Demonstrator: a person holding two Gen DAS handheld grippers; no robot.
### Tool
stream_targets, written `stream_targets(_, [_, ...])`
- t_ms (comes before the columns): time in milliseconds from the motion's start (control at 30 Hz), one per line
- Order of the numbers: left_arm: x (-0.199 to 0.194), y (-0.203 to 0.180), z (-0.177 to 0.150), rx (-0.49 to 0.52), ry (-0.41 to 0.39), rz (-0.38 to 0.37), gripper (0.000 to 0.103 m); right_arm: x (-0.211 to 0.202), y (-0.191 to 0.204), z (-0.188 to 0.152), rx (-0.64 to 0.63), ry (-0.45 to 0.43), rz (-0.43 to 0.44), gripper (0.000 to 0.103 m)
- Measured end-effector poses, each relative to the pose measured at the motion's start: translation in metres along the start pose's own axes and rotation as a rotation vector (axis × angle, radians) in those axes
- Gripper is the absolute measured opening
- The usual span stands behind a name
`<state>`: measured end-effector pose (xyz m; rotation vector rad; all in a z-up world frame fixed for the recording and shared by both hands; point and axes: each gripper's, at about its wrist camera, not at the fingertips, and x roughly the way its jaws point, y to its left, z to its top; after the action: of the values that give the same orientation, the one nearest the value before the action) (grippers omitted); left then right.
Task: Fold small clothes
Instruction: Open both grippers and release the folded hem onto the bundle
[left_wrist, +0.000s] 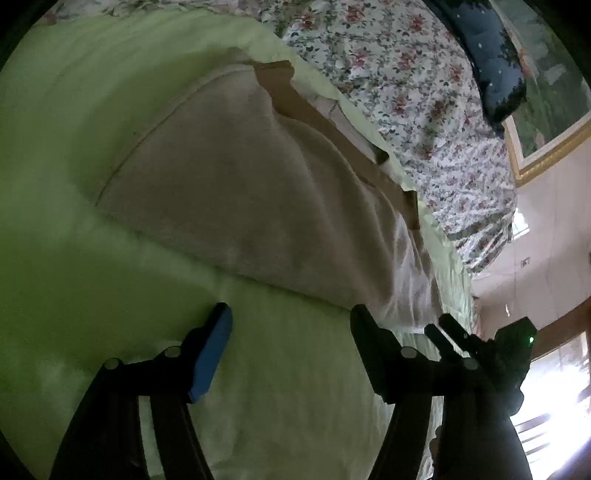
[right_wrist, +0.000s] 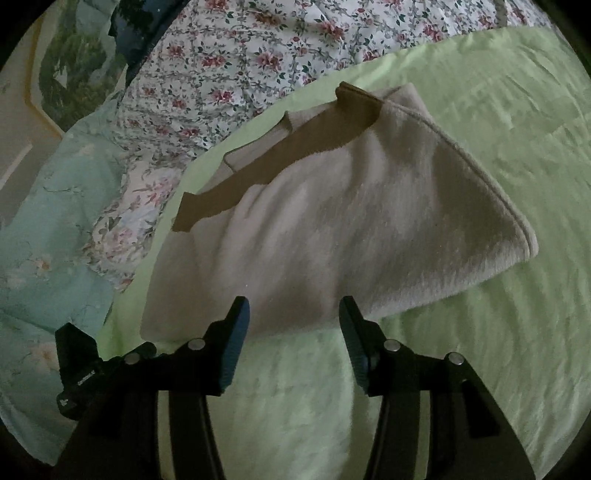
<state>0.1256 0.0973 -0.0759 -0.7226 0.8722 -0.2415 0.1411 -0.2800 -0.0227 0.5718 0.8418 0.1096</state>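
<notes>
A small beige fleece garment with a brown trim band lies folded on a light green sheet. It also shows in the right wrist view, its brown band at the far edge. My left gripper is open and empty, just short of the garment's near edge. My right gripper is open and empty, its fingertips over the garment's near edge. The right gripper shows in the left wrist view, to the right.
A floral bedspread lies beyond the green sheet. A pale blue floral quilt is bunched at the left. A dark blue pillow and a gold-framed picture stand at the far side.
</notes>
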Motion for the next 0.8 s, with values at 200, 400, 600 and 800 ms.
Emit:
stream_targets(200, [0.004,0.014,0.026,-0.054,-0.068,0.058,0.067,0.002,0.003,0.0,-0.001,0.013,0.008,0.052])
stream_targets(400, [0.012,0.027,0.065,-0.103,-0.162,0.132,0.067,0.003,0.004,0.01,-0.012,0.003,0.021,0.052])
stream_targets(600, [0.029,0.003,0.085,-0.032,-0.167,0.187,0.02,0.01,-0.002,0.038,-0.029,-0.014,0.024,0.052])
stream_targets(800, [0.015,-0.054,0.096,0.117,-0.223,0.189,0.008,0.016,-0.012,0.074,-0.043,-0.019,0.029,0.052])
